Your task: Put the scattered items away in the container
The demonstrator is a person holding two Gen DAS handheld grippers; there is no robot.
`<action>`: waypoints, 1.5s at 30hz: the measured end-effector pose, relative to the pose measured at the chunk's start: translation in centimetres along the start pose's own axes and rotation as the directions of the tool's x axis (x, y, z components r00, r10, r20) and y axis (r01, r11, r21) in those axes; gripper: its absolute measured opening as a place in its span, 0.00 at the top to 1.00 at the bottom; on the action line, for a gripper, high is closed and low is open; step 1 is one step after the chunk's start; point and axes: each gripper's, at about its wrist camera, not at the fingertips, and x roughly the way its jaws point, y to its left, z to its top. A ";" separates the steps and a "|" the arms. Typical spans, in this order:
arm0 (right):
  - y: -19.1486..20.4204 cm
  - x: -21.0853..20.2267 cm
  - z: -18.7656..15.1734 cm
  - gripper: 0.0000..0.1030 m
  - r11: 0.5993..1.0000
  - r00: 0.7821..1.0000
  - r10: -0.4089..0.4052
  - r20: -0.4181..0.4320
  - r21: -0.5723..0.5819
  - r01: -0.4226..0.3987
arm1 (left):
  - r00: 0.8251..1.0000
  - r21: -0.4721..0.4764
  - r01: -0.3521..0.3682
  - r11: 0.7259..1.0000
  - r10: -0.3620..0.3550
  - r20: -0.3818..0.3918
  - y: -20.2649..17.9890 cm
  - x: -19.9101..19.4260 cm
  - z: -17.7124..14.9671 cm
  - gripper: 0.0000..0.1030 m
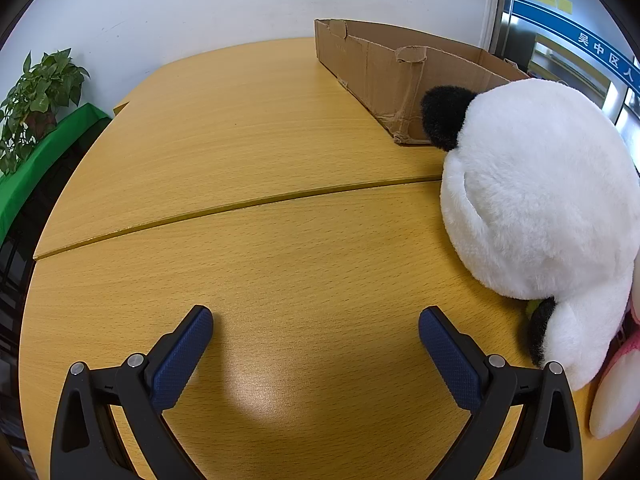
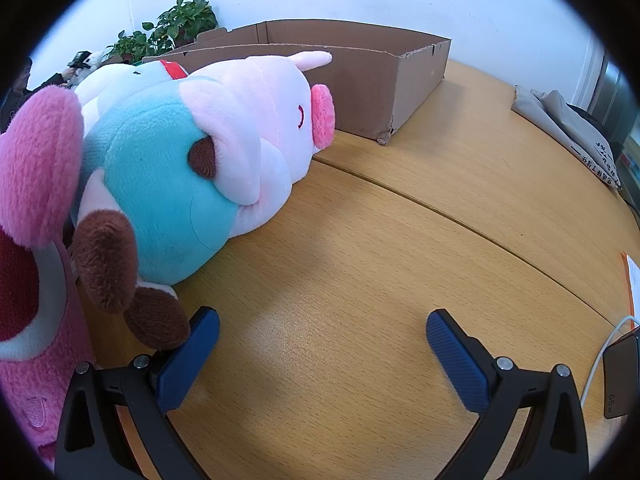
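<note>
A white plush with black ears (image 1: 540,188) lies on the wooden table at the right of the left wrist view, just in front of a shallow cardboard box (image 1: 396,76). My left gripper (image 1: 316,316) is open and empty over bare table, left of that plush. In the right wrist view a pink pig plush in a teal outfit (image 2: 208,152) lies on its side against the cardboard box (image 2: 372,84). A pink fuzzy plush (image 2: 36,208) fills the left edge. My right gripper (image 2: 322,320) is open and empty, its left finger beside the pig's brown feet (image 2: 156,320).
A seam (image 1: 240,206) crosses the wooden table. A potted plant (image 1: 36,96) on a green surface stands off the table's left. A grey cloth bag (image 2: 568,128), an orange-edged paper (image 2: 632,280) and a charger with a white cable (image 2: 620,376) lie at the right.
</note>
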 end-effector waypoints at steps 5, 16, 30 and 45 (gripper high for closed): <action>0.0 0.0 0.0 0.00 1.000 1.000 0.000 0.000 0.000 0.000 | 1.000 -0.008 -0.003 1.000 0.003 0.000 0.0 -0.1 0.0 0.00; 0.0 0.0 0.0 0.00 1.000 1.000 0.000 0.000 0.000 0.000 | 0.999 -0.040 -0.035 0.999 0.036 0.022 -0.7 -1.7 -1.1 0.00; 0.0 -0.1 0.0 0.00 1.000 1.000 -0.001 0.000 0.001 0.001 | 0.987 -0.086 -0.033 0.996 0.046 0.156 -11.0 -14.0 -3.0 0.00; 0.2 -0.7 -0.6 0.01 1.000 1.000 -0.017 -0.015 0.008 0.018 | 0.979 -0.025 0.091 0.996 -0.085 0.183 -19.9 -16.6 -1.4 0.00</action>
